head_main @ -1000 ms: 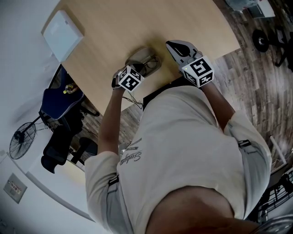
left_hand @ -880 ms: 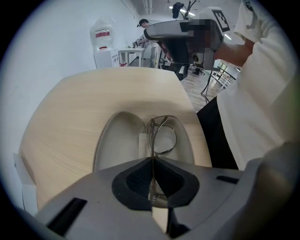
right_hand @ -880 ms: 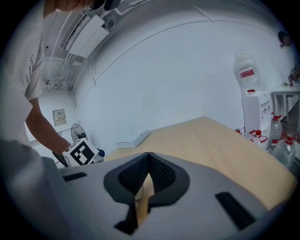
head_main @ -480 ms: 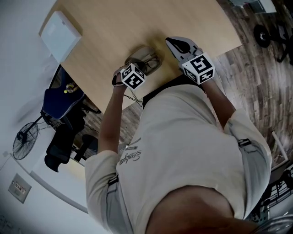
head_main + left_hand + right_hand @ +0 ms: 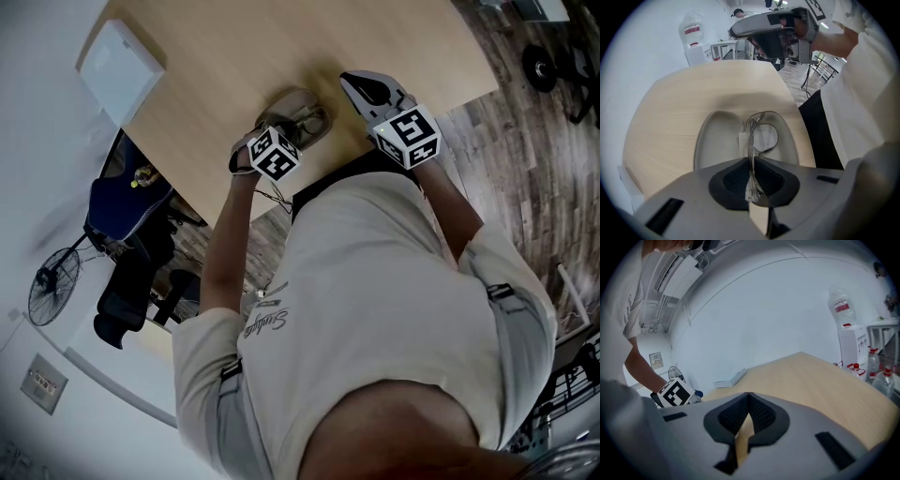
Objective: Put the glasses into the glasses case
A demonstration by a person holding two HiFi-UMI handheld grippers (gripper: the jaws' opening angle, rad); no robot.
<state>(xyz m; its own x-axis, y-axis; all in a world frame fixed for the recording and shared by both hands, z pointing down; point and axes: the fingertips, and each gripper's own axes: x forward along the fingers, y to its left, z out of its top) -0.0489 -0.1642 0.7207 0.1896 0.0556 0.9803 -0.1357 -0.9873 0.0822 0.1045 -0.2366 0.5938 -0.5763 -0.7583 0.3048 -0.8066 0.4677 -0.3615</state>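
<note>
The left gripper (image 5: 752,161) clamped the thin wire-framed glasses (image 5: 751,139) just over the open grey oval case (image 5: 717,140) by the wooden surface's (image 5: 679,98) near edge, while the right gripper's (image 5: 749,395) jaws were together.

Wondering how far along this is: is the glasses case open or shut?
Open: the glasses case lies spread, both pale halves facing up; the left gripper holds the glasses over it.

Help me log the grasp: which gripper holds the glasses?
The left gripper: it is shut on the glasses over the open case, while the right gripper is shut with nothing in it.
</note>
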